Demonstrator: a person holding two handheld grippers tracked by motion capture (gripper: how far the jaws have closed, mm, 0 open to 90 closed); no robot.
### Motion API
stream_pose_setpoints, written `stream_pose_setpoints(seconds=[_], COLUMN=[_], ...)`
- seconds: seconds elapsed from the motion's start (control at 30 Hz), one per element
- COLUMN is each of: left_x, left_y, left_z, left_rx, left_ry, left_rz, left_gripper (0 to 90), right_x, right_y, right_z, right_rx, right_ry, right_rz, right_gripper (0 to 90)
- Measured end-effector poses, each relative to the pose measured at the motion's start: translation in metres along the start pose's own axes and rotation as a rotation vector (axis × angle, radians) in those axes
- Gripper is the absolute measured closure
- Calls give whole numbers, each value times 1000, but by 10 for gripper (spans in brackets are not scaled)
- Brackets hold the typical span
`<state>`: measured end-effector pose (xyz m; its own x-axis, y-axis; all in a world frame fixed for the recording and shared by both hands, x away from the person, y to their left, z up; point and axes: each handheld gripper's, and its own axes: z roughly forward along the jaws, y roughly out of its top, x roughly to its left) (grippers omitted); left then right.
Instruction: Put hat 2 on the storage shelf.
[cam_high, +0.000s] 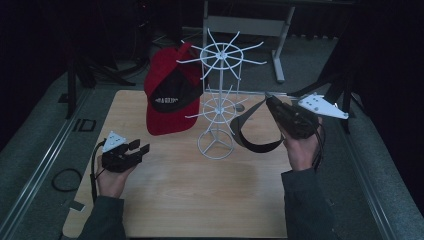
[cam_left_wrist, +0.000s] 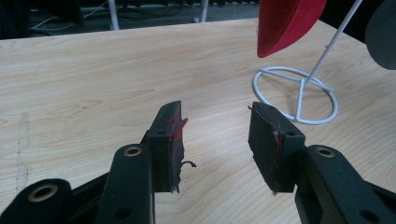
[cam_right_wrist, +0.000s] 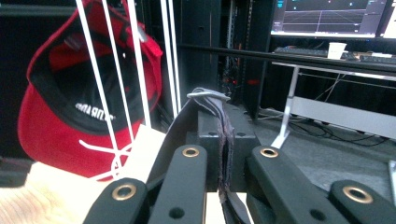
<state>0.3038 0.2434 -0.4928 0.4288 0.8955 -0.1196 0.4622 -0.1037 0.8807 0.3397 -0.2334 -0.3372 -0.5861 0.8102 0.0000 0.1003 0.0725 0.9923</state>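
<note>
A white wire hat rack (cam_high: 218, 105) stands mid-table, and a red cap (cam_high: 167, 97) hangs from its left prongs. My right gripper (cam_high: 270, 100) is raised to the right of the rack, shut on a dark grey visor-like cap (cam_high: 250, 135) whose band droops in a loop toward the table. In the right gripper view its grey fabric (cam_right_wrist: 208, 95) is pinched between the jaws of that gripper (cam_right_wrist: 226, 121), with the red cap (cam_right_wrist: 60, 121) and rack wires (cam_right_wrist: 100, 79) beyond. My left gripper (cam_high: 142, 148) rests low at the table's left, open and holding nothing (cam_left_wrist: 217, 135).
The rack's ring base (cam_left_wrist: 299, 93) sits ahead and right of the left gripper, under the red brim (cam_left_wrist: 285, 23). The wooden table (cam_high: 200, 200) is bare in front. A cable coil (cam_high: 65, 180) lies on the floor at left; a desk frame (cam_high: 280, 50) stands behind.
</note>
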Motion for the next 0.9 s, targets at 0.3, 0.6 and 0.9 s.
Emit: stream_pose_setpoints(seconds=[0.3,0.6,0.9], left_x=[0,0,0], left_y=[0,0,0], left_z=[0,0,1], left_rx=[1,-1,2], left_ry=[1,0,-2], left_rz=[-4,-8,-5], left_gripper=[553,554,553], right_x=[-4,-2,-2], right_y=[14,29,40], right_z=[-1,-3,-6], right_rx=[-40,-71,-95], right_ry=[35,44,55], right_rz=[50,43,38], right_gripper=[877,877,877])
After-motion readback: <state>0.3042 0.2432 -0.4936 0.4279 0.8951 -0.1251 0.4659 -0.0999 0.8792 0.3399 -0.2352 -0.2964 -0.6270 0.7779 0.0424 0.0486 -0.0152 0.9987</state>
